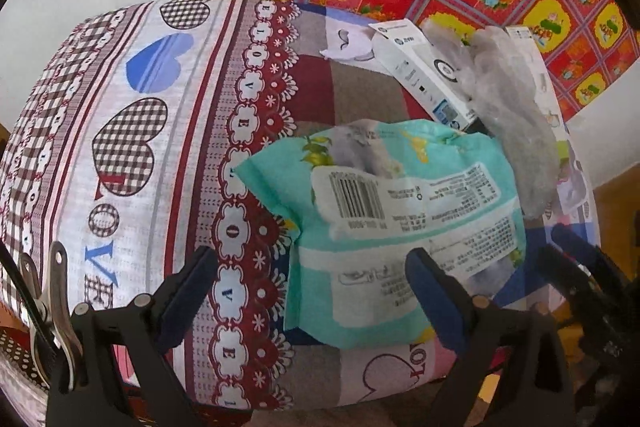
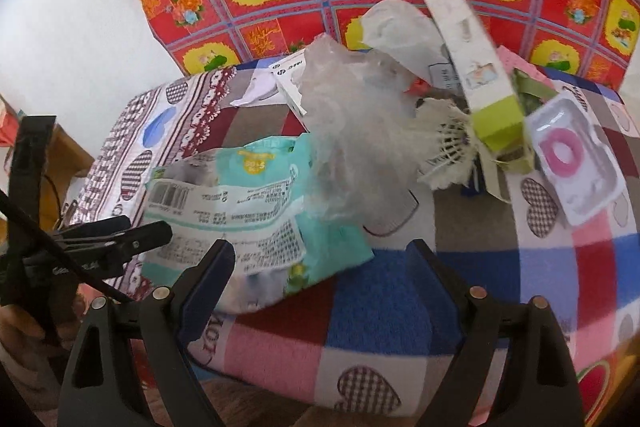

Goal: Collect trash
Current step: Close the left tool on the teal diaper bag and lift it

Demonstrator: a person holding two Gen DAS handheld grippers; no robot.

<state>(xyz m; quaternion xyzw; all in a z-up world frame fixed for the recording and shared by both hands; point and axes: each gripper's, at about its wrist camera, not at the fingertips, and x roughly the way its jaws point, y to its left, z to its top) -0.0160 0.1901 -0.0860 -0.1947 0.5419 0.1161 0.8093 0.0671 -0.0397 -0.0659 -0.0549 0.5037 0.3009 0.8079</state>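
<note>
Bright, even daylight; soft shadows, slight motion blur, heavy fisheye bending at edges

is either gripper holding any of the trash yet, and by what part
Nothing is held. The left gripper is open, its fingers either side of the near end of the teal wipes packet without closing on it. The right gripper is open over the blanket.
</note>
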